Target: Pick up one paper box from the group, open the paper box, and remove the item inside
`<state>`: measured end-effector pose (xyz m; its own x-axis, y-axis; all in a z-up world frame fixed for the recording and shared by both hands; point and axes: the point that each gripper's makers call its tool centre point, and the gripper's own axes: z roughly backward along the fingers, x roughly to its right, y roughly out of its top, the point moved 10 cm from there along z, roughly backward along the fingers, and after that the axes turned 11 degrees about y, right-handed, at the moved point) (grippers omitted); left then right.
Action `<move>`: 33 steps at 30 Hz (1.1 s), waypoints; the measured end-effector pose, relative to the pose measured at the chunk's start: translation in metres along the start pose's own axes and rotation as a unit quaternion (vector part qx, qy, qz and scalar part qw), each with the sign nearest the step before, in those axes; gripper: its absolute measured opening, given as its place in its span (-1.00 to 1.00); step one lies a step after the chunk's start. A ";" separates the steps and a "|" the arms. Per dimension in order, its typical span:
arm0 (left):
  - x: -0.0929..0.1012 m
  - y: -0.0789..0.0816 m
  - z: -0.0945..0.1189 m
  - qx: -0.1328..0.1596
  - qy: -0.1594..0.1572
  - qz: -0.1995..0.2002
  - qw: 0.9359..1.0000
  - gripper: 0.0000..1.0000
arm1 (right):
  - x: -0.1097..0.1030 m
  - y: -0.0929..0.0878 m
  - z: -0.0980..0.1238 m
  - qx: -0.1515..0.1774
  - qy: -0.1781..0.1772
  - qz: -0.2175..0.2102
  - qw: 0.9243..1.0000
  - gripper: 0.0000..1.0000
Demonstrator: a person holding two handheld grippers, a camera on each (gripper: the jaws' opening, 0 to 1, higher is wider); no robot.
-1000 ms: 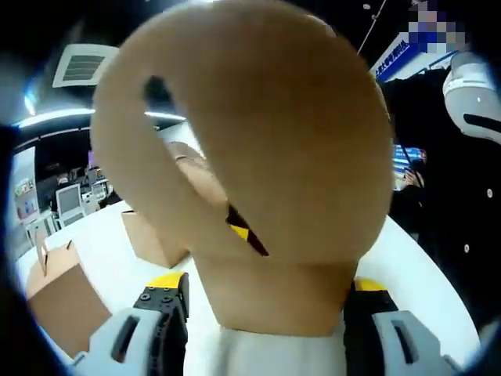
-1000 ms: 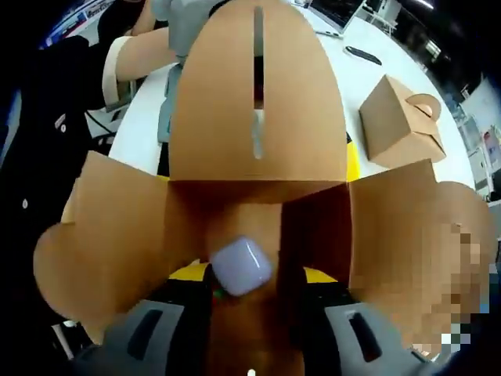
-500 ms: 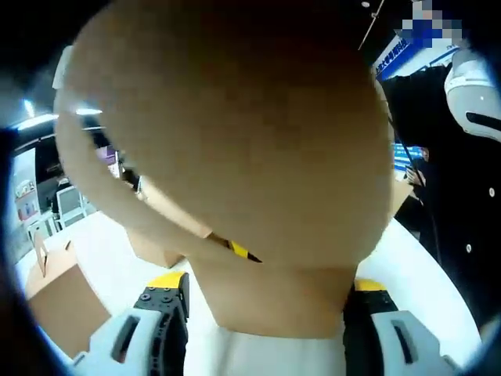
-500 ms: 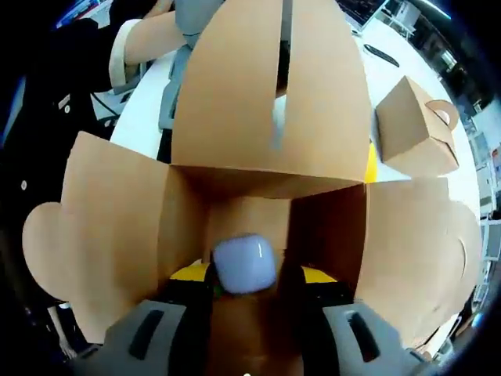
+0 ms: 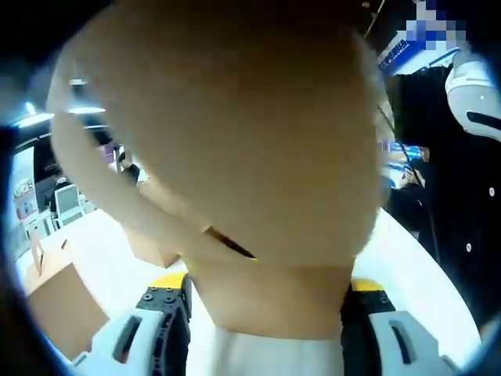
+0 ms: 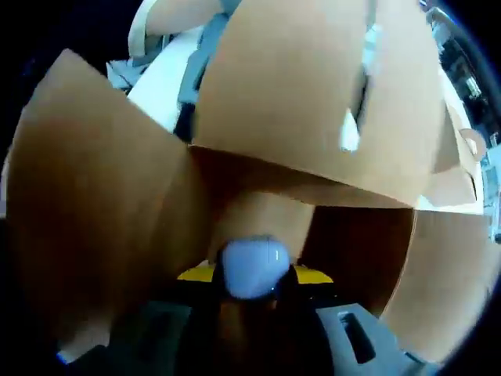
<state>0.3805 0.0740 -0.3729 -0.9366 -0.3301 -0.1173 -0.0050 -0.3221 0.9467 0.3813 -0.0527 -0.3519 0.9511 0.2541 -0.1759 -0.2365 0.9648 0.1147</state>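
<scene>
**Box open, item gripped but not yet out**

Box-opening looks finished. In the right gripper view the paper box has its flaps spread wide on all sides, the far flap with its slot standing up over the cavity. Down inside, a small rounded pale-blue item sits between the jaws of the right gripper, which appear closed in on it; the yellow jaw tips show just beside it on either side. The item is low in the box's interior, so its removal is, by my judgement, begun but not complete.

In the left gripper view the left gripper stands with its jaws on either side of the box's brown wall, apparently clamping it, while a large rounded flap swells up close to the lens. It seems to be steadying the box for the other gripper.

Beyond, on the white counter, other closed boxes of the group wait untouched. A person in dark clothing stands near the counter's edge.

What remains: lifting the item clear of the flaps.
</scene>
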 end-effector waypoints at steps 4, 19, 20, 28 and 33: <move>0.000 0.000 0.001 -0.002 0.002 0.001 1.000 0.53 | -0.003 -0.004 0.002 0.005 -0.001 -0.022 1.000 -0.30; 0.002 0.000 0.002 -0.006 0.007 0.000 1.000 0.52 | -0.009 0.007 0.018 0.021 -0.028 -0.041 0.999 -0.31; 0.002 0.000 0.002 -0.006 0.008 0.000 1.000 0.52 | -0.008 0.007 0.021 0.023 -0.031 -0.043 0.998 -0.31; 0.023 0.003 0.002 -0.008 0.015 0.003 1.000 0.53 | -0.011 0.014 0.048 0.040 -0.059 -0.044 0.996 -0.31; 0.026 0.003 0.007 -0.010 0.028 0.007 1.000 0.53 | -0.013 0.016 0.062 0.046 -0.076 -0.044 0.995 -0.31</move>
<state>0.3535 0.0709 -0.3707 -0.9152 -0.3843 -0.1215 0.0152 -0.3342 0.9424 0.3776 -0.0450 -0.2877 0.9880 0.1489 -0.0409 -0.1382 0.9708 0.1962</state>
